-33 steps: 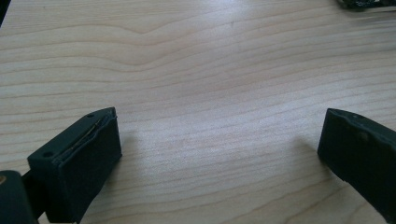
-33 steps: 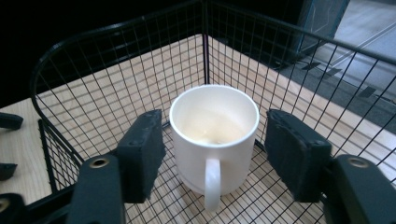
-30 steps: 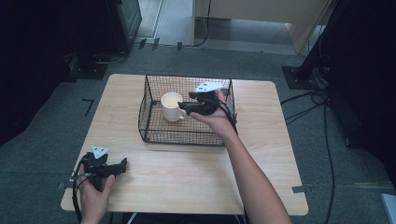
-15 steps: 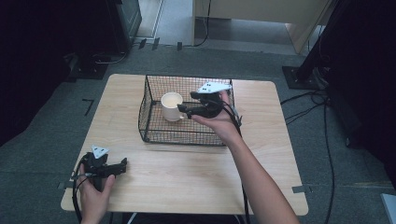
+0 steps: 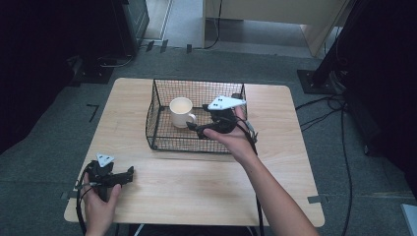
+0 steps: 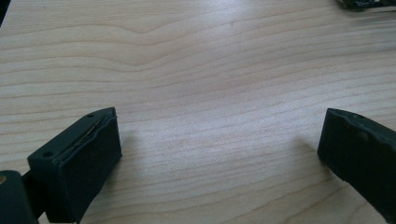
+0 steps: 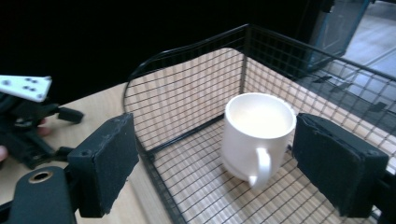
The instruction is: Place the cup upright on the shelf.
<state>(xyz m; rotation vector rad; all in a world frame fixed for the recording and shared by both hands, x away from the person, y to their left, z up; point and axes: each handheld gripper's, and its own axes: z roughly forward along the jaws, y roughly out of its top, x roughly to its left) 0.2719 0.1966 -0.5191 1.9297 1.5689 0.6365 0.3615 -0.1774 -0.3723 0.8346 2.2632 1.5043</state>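
Note:
A white mug stands upright inside a black wire basket at the back middle of the wooden table. My right gripper reaches into the basket just right of the mug. In the right gripper view its jaws have just been opening; they flank the mug without pressing on it, and the handle faces the camera. The right gripper is open. My left gripper rests at the table's front left corner. It stands wide open over bare wood.
The basket's wire walls rise around the mug on all sides. Dark floor with cables surrounds the table, and a stand's base sits at the back right. Bare tabletop lies in front of the basket.
The right gripper has drawn back from the mug toward the near right and lifted a little, its jaws spreading. The mug stays in the basket. The left gripper has not moved.

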